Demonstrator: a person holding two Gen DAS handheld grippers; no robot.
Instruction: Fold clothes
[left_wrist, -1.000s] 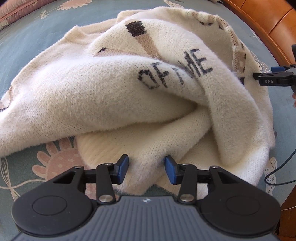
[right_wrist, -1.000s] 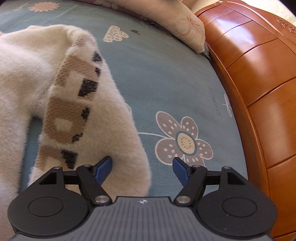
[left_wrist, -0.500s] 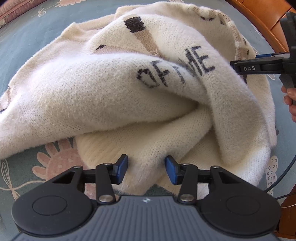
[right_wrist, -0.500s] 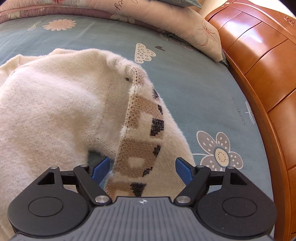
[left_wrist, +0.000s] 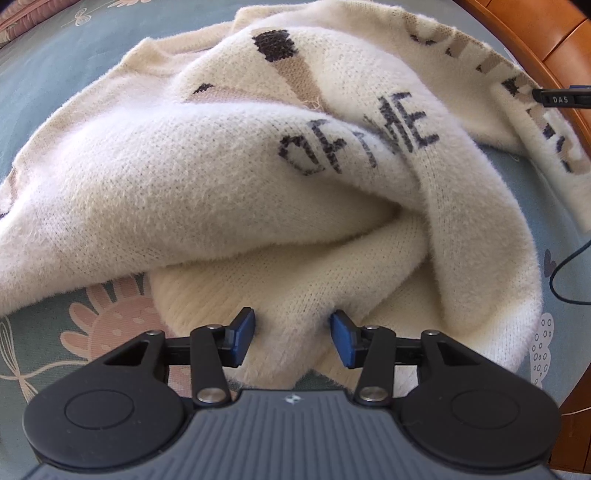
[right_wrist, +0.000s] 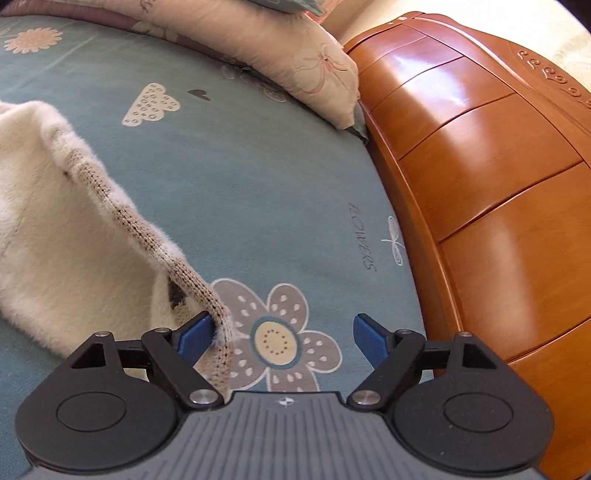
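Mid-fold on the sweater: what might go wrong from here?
1. The right gripper is opening, and the patterned hem touches only one pad, so it may drop unplaced.
2. The left gripper straddles a bunched fold of the sweater, so several layers could get pulled at once.

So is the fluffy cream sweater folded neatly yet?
No. The fluffy cream sweater lies bunched in loose rolls on the blue flowered bedsheet, its patterned edge trailing sideways.

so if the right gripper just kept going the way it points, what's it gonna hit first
Probably the bedsheet: the right gripper, jaws opening, aims past the sweater's patterned edge beside its left pad. Depth is unclear.
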